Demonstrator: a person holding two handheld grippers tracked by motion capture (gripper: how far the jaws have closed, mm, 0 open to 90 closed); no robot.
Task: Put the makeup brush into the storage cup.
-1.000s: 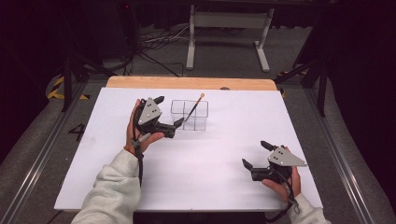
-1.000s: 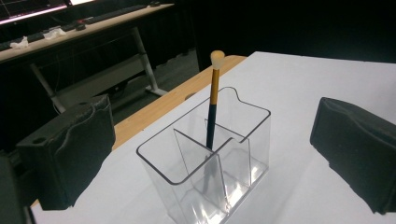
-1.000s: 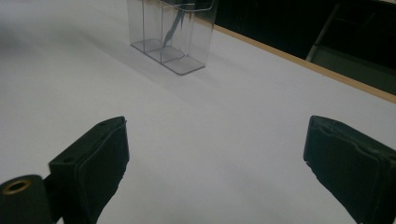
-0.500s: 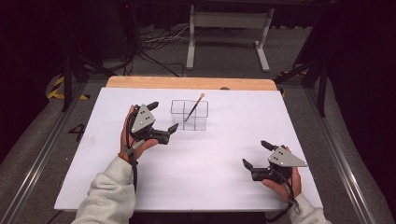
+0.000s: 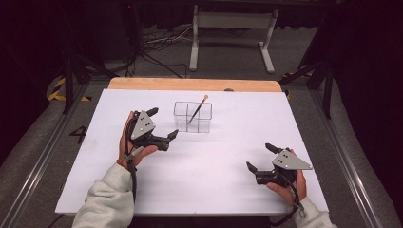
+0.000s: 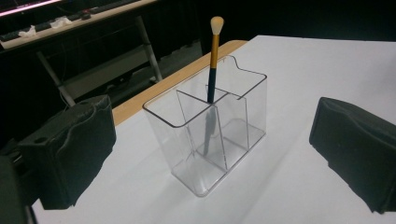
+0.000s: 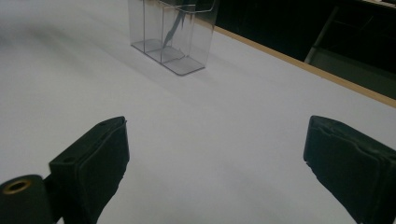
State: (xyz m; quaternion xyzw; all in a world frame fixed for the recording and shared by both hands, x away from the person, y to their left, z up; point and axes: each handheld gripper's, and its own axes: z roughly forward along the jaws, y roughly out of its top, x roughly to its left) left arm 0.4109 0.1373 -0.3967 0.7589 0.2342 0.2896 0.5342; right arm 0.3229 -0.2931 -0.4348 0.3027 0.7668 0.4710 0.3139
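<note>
Your left gripper point(image 5: 161, 125) gapes wide and empty beside the clear, partitioned plastic holder point(image 5: 192, 117) housing a gold-ferruled brush point(image 5: 196, 109); right gripper point(image 5: 262, 158) likewise.

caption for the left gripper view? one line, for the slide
Open left gripper faces a clear divided organizer on the white table, a makeup brush standing tilted in it, bristles up.

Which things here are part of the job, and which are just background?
In play:
brush, leaning in the organizer
clear organizer
left gripper, open, nearest it
right gripper, open, off to the side

Background:
white table
wooden edge
metal stand and cables on the floor behind
</note>
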